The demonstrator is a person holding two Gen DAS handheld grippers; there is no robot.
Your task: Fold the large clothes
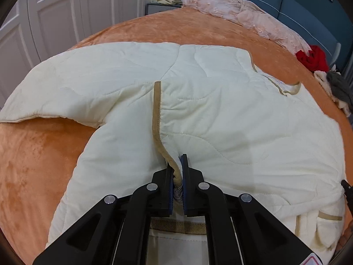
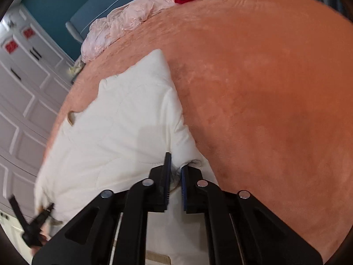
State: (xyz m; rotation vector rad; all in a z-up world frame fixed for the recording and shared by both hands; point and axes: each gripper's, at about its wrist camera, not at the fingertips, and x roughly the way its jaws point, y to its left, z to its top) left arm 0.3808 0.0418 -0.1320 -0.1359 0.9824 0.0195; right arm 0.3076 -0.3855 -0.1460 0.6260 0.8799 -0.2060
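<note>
Bed point(image 1: 39, 154) first: its orange plush cover is filling most of both views, and the big cream quilted coat point(image 1: 220, 114) is lying spread across the near half of it. A heap of pale pink bedding point(image 1: 242, 11) is sitting along the blue headboard, with a red garment point(image 1: 313, 59) and some grey and white clothes point(image 1: 337, 88) bunched at the far corner, well apart from the coat.

The folding, I would judge, is only just getting going. One sleeve point(image 1: 55, 95) is lying stretched out flat to the side, the front panels are lying roughly closed with the tan trim point(image 1: 157, 110) running down the middle, and no neat crease or stacked layer is showing yet. Sleeves and body are all waiting to be brought in.

The left claw point(image 1: 177, 165) is pointing forward and slightly downward along the coat's centre line, its blue pads narrowed onto the tan trim near the bottom of the front opening, so it is gripping that edge. A pocket with a tan band point(image 1: 328, 218) is showing off to its right.

The right claw point(image 2: 175, 167) is reaching in at the coat's outer edge, angled steeply, with the cloth bunching between its narrowed pads; it seems to be pinching a fold of the cream fabric there, right where coat meets bedcover. In its view the left claw point(image 2: 47, 209) is appearing small and blurred at the lower left, at the coat's near edge.
</note>
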